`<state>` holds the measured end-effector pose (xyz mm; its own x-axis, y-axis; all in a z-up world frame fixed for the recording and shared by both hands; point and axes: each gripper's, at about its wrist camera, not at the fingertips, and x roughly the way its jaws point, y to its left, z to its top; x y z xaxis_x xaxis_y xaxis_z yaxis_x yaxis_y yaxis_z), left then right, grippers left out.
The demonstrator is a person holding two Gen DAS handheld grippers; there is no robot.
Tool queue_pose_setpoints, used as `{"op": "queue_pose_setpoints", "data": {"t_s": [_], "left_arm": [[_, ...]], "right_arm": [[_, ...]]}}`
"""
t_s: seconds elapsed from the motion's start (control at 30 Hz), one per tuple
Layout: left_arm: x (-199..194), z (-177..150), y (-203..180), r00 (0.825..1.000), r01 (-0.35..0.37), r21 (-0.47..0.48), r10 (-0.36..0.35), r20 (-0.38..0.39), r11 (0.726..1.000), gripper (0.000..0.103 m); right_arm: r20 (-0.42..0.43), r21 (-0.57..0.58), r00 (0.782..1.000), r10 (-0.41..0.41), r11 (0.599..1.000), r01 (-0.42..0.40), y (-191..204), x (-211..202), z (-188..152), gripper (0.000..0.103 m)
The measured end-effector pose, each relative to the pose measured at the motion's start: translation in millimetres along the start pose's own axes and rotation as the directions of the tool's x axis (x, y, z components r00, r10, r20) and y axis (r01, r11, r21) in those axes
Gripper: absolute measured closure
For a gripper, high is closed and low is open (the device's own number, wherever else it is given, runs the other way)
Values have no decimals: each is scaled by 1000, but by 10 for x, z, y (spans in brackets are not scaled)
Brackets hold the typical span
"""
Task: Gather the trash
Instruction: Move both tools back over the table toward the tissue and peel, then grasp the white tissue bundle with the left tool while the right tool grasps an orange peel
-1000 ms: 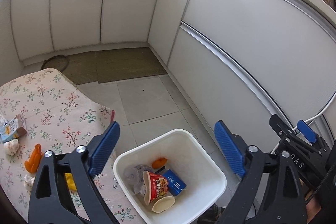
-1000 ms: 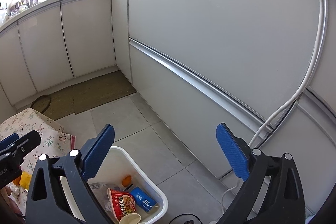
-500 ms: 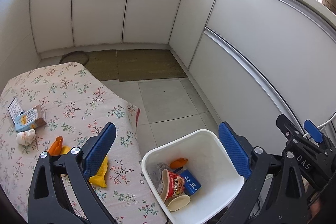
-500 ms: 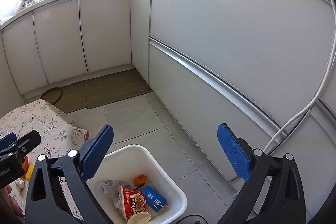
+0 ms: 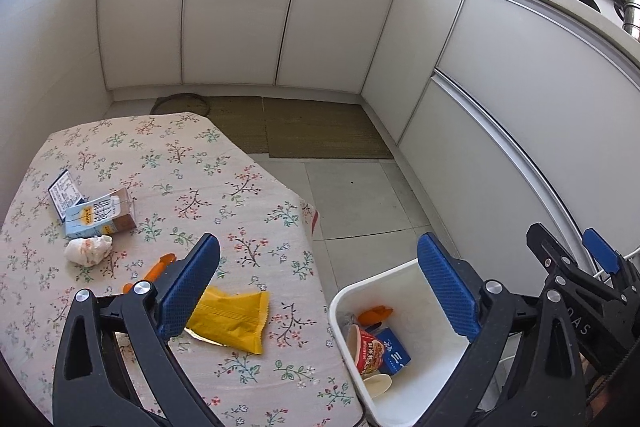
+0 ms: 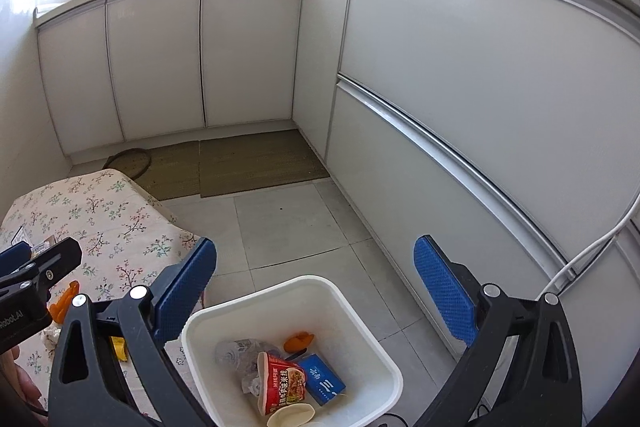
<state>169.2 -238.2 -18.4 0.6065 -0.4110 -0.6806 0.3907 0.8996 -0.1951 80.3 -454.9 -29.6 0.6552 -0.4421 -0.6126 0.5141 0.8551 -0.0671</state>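
Several scraps lie in your white bin (image 6: 384,379) on the floor: a red noodle cup (image 6: 280,383) printed with Chinese characters, a blue box (image 6: 322,379), orange peel (image 6: 299,341). On the floral table (image 5: 192,163) sit a yellow wrapper (image 5: 230,319), carton (image 5: 100,217) and tissue wad (image 5: 88,250). Your left gripper (image 5: 318,285) and right gripper (image 6: 316,285) both gape wide, holding nothing.

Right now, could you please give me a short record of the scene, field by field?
left gripper: open, empty, above the table edge
right gripper: open, empty, above the bin
bin: white, on the floor beside the table
in bin: noodle cup, blue box, orange peel
on table: yellow wrapper, carton, crumpled tissue, orange peel piece
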Motion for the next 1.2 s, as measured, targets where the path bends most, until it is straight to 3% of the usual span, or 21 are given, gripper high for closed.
{"op": "queue_pose_setpoints", "data": {"t_s": [0.4,0.77,1.2], "left_arm": [[-136,-43,619,996,-90,-74,89,-9,993,8],[-274,-117,1269,983,-183,-151,181,-27,972,8],[-423,-286,2074,957,-290,-254,282,-71,923,8]], "right_arm": [[-16,-98,996,87,991,-89,671,-8,-10,7],[-74,-219,980,185,956,-196,1394,22,-127,7],[-294,-208,901,318,899,-385,2230,333,-377,7]]}}
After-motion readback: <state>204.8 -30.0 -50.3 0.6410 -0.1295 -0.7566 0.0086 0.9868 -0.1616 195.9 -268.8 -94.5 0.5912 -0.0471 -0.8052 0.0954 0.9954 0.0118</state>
